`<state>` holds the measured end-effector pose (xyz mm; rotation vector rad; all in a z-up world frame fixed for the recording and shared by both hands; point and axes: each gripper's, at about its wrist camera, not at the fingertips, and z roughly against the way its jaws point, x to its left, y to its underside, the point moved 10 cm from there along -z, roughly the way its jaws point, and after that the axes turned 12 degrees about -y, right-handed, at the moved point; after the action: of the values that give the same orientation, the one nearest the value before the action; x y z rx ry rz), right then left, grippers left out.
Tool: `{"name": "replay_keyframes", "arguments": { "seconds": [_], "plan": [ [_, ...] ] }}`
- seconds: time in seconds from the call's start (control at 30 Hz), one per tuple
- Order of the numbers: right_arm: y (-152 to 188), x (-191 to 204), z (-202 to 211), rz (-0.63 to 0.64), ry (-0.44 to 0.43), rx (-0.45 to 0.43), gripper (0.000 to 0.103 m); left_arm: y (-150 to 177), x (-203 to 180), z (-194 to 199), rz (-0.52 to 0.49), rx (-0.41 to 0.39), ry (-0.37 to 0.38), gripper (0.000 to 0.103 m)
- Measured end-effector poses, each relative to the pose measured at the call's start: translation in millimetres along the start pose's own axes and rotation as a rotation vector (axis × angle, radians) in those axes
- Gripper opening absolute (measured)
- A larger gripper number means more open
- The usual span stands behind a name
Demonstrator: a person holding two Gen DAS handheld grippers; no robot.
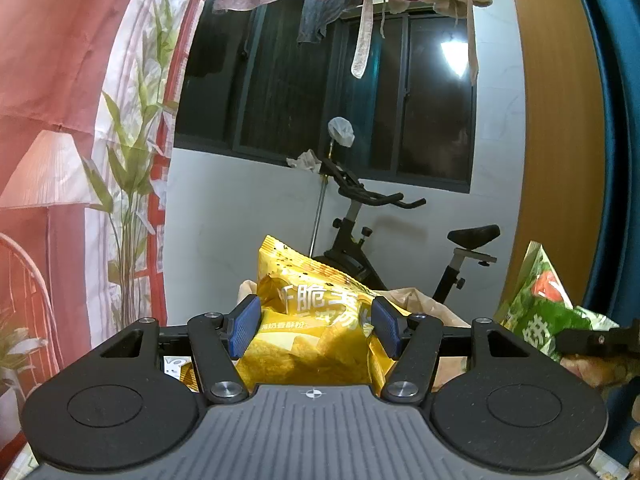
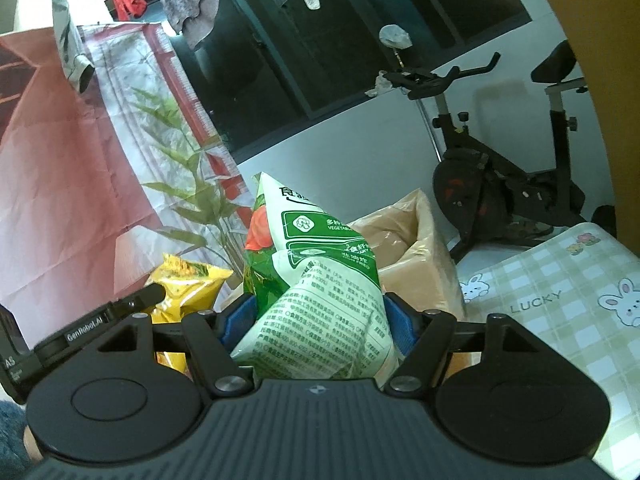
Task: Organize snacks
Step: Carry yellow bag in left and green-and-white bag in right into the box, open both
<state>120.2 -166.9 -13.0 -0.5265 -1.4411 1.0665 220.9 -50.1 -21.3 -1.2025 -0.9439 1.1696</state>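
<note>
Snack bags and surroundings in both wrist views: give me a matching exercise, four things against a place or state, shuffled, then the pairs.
Things:
1. yellow snack bag
2. green snack bag
3. cardboard box
4. exercise bike

Places or states:
A. stands on the floor by the wall under the window
B. open, lined with plastic, just behind the bags
C. clamped in the left hand-held gripper
D. clamped in the right hand-held gripper

Pairs: 1-C, 2-D, 3-B, 4-A
</note>
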Motion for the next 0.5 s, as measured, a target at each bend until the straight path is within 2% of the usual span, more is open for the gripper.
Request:
{"name": "replay_keyframes", "arguments": {
  "seconds": [0.27,0.5],
  "plan": [
    [-23.7,11.7,-8.6,0.043,-0.013,-0.029,0.071,-18.1,0.4,-10.2,-0.011,-0.024,-0.005,0.064],
    [-52.0,15.0,-44.7,0.064,-0.054,-0.057,0.071,-32.0,-2.6,-40.5,-0.027,-0.007,-0.023,0.064]
  ]
}}
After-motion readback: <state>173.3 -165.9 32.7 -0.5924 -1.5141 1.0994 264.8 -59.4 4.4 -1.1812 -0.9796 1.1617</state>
